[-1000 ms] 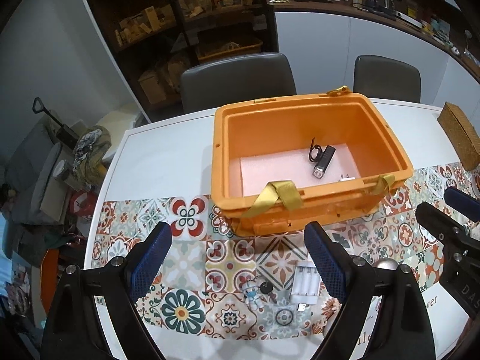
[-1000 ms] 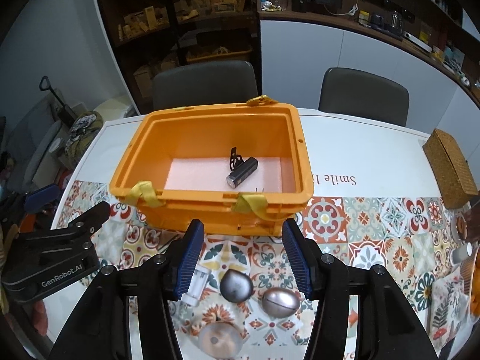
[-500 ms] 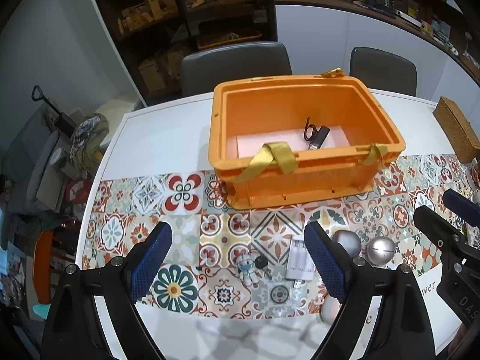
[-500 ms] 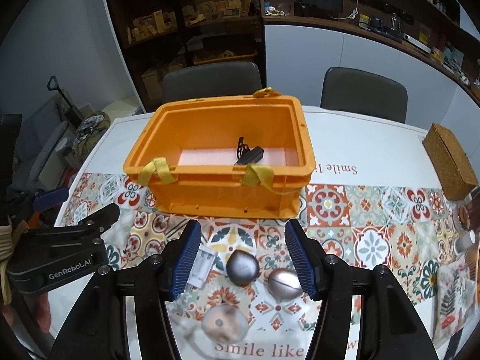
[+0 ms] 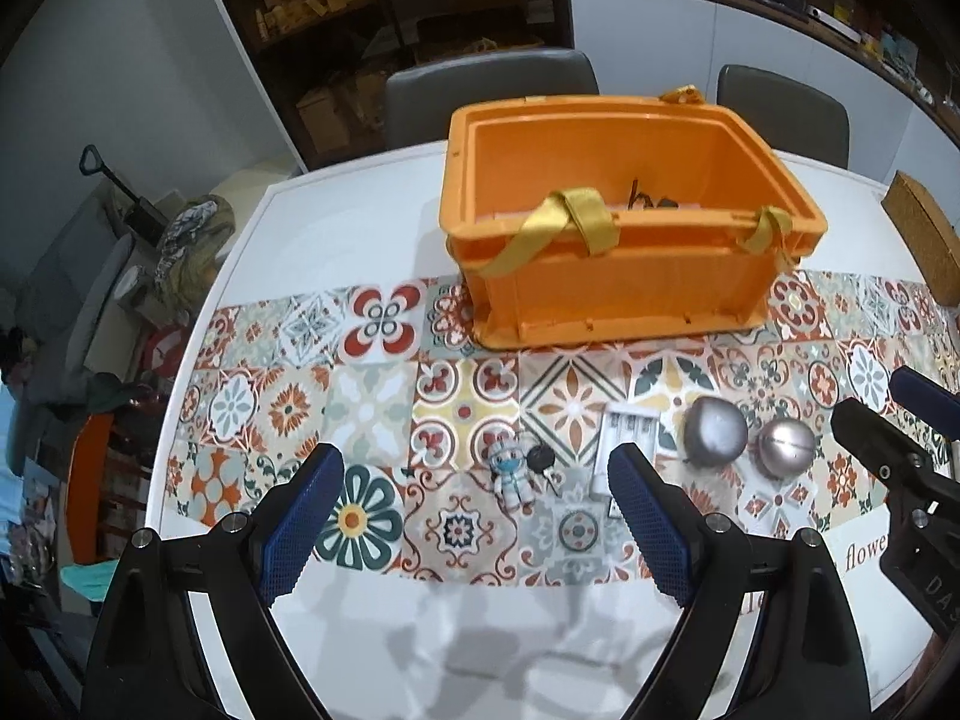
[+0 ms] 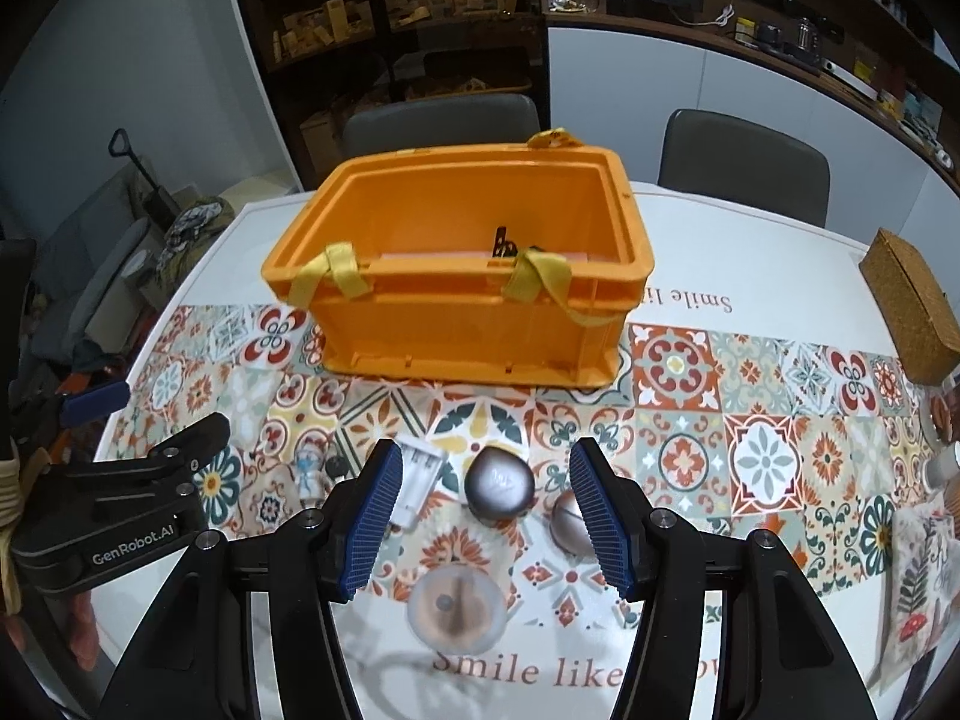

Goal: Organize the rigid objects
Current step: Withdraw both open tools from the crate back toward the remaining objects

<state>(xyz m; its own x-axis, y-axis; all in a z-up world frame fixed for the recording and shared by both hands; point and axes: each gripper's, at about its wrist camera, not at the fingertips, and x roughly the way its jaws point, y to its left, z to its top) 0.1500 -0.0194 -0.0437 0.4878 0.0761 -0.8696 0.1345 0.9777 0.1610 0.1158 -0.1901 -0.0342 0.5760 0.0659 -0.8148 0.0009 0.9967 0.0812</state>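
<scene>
Between the wide-spread jaws of the right gripper (image 6: pixel 483 525), at roughly twelve o'clock from its camera, a dull grey rounded metal shell (image 6: pixel 499 485) is lying on the patterned tile cloth (image 6: pixel 678 456) of the bench. Both grippers are hovering released and holding nothing; the left gripper (image 5: pixel 474 519) is gaping over a small white-and-blue astronaut figurine (image 5: pixel 510 468) with a black key fob (image 5: pixel 542 457) touching its side. A clear plastic battery case (image 5: pixel 627 441) is sitting just beside them, at about one o'clock in the left view. A shinier silver ball-like piece (image 6: pixel 570 521) is resting at the right gripper's three o'clock, partly behind its finger, and a flat round metallic disc (image 6: pixel 454 605) is lying nearer, at six o'clock, blurred.

Farther off at twelve o'clock, the orange plastic crate (image 6: pixel 480 324) with yellow strap handles is standing, with a dark object (image 6: pixel 503 245) inside, mostly hidden by the near wall.

The grey shell looks stiff, smooth and probably slippery, so I'd judge it likely to squirt out of a pinch taken high on the dome. Taking hold low across its widest part seems safest. The figurine looks light, and its keyring would likely dangle; gripping it across the body seems best.
</scene>
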